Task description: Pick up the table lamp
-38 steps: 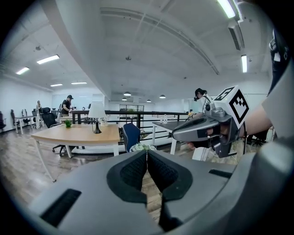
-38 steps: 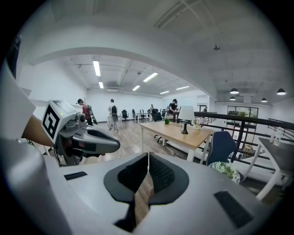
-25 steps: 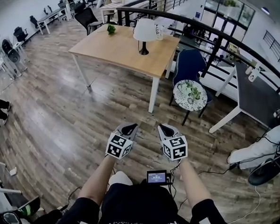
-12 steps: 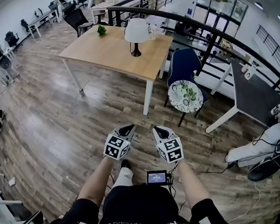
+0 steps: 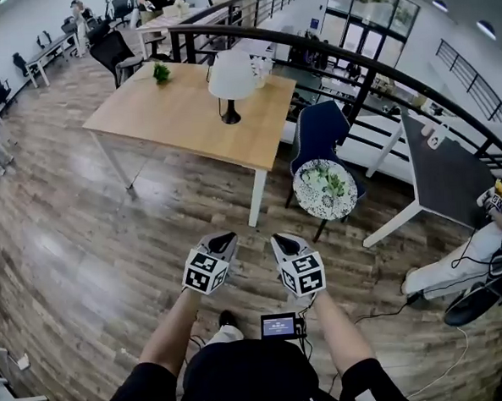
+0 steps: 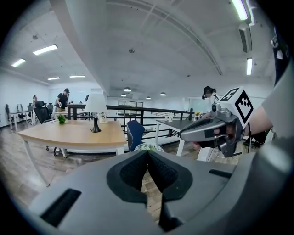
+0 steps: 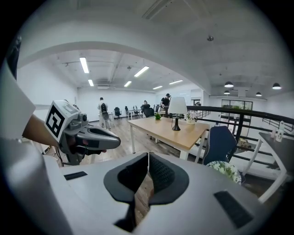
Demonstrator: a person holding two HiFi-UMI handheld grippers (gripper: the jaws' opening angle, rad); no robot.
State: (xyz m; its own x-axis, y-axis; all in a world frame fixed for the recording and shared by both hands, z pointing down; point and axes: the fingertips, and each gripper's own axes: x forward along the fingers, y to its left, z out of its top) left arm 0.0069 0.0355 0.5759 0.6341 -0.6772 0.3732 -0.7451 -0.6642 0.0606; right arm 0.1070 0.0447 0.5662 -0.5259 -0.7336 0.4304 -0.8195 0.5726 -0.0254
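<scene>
**Lamp far ahead on the table; both tongs closed and empty**

Obs: the table lamp (image 5: 229, 85) stands upright on the far half of the wooden table (image 5: 161, 116), stem vertical, white shade above a dark base. A small potted plant (image 5: 161, 71) sits apart from it at the table's far left edge.

Left gripper (image 5: 222, 239): jaws pressed together, nothing between them. Right gripper (image 5: 283, 241): the same, pads meeting, empty. The two are held side by side low over the wood floor.

Relation: the lamp lies straight ahead of the tongs and well apart from them, with the near table edge between. In the head view it lines up a little closer to the left gripper; neither is clearly nearer.

Judgement: the vertical stem wants opened jaws closing on it from the side.
</scene>
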